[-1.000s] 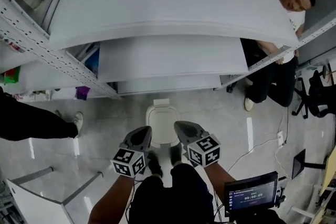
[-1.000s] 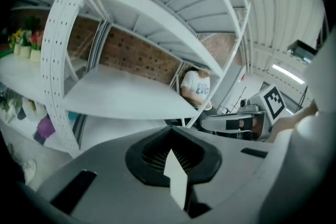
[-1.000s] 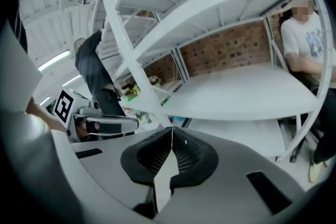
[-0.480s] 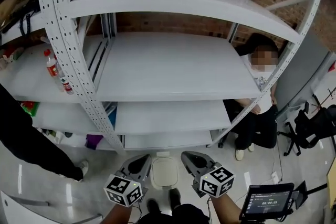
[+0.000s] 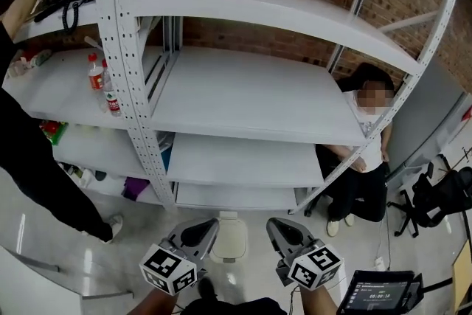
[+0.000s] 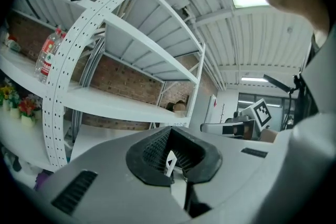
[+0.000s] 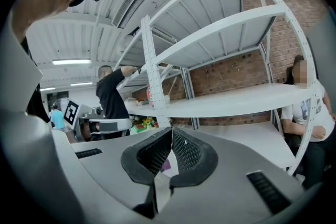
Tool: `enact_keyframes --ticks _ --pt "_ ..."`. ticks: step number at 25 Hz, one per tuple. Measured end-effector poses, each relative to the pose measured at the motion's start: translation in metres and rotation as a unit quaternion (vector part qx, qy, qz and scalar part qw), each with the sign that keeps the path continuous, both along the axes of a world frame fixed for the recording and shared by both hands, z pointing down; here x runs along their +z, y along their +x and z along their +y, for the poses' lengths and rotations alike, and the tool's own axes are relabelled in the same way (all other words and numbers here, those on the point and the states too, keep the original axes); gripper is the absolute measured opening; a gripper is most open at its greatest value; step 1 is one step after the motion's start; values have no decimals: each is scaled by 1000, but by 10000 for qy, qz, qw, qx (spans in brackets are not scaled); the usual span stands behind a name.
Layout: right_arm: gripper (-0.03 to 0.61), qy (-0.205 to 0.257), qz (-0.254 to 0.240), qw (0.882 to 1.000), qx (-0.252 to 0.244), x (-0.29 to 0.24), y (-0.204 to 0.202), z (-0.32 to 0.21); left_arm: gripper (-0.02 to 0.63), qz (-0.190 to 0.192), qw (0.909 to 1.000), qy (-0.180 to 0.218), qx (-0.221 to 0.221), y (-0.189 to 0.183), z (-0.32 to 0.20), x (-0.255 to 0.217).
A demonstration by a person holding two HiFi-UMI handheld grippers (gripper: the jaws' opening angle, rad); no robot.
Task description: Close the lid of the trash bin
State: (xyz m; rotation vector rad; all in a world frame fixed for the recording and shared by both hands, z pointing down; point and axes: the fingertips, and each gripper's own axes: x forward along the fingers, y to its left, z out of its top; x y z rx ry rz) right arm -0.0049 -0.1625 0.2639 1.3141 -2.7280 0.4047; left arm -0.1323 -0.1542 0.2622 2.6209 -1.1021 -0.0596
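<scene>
Trash bin on the floor at 6 o'clock in the head view, lid lying flat on it, long axis running 12 to 6, narrow tab end toward 12. Left tongs at its 9 o'clock, right tongs at its 3 o'clock, both pinched together on nothing. White shelving rack stands beyond at 12.

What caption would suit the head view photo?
Shut left gripper and shut right gripper flank a white trash bin before white shelves.
</scene>
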Motion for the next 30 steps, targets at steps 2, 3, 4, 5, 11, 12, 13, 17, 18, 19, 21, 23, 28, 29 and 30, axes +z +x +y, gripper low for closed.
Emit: enact_keyframes --ticks 2,3,4,5,11,12,13,17,18,19,21,23,28,29,30 --pt "8 141 -39 9998 -94 -10 4 12 -9 -21 9999 145 -60 6 16 -13" --pt "8 189 -77 9997 -144 -13 7 19 -9 -24 9998 204 -82 11 25 -20" --pt "8 210 -129 9995 -187 -15 11 28 -9 -42 9996 249 -102 16 36 -25" --pt "8 206 -177 9994 -223 -15 16 39 -9 -87 9995 279 -135 23 48 -28" --pt "6 354 -179 9972 -631 -12 60 112 -9 -289 9975 203 -617 64 123 -26" --pt "8 384 -199 9966 -696 -12 67 122 -9 -320 9968 185 -705 70 134 -25" --pt "8 383 -234 9962 -749 -12 75 132 -9 -360 9960 154 -798 74 145 -24" --pt "8 254 -333 9957 -821 -10 91 167 -9 -477 9937 -43 -1014 87 188 -20" --pt "6 262 -345 9956 -834 -12 92 175 -9 -503 9935 -46 -1021 89 199 -21" --pt "8 282 -349 9954 -843 -14 93 184 -9 -524 9934 -31 -1020 91 209 -23" --pt "8 325 -351 9953 -841 -17 93 200 -9 -523 9935 -19 -1010 93 228 -25" --pt "8 365 -364 9952 -837 -19 90 217 -9 -485 9941 -26 -971 94 247 -26" --pt "8 428 -240 9962 -725 -25 70 272 -9 -340 9962 52 -794 80 303 -26" --pt "6 413 -201 9966 -682 -25 66 287 -9 -301 9966 64 -766 75 317 -25" --pt "8 397 -183 9970 -632 -24 61 302 -9 -260 9968 82 -748 67 331 -25"
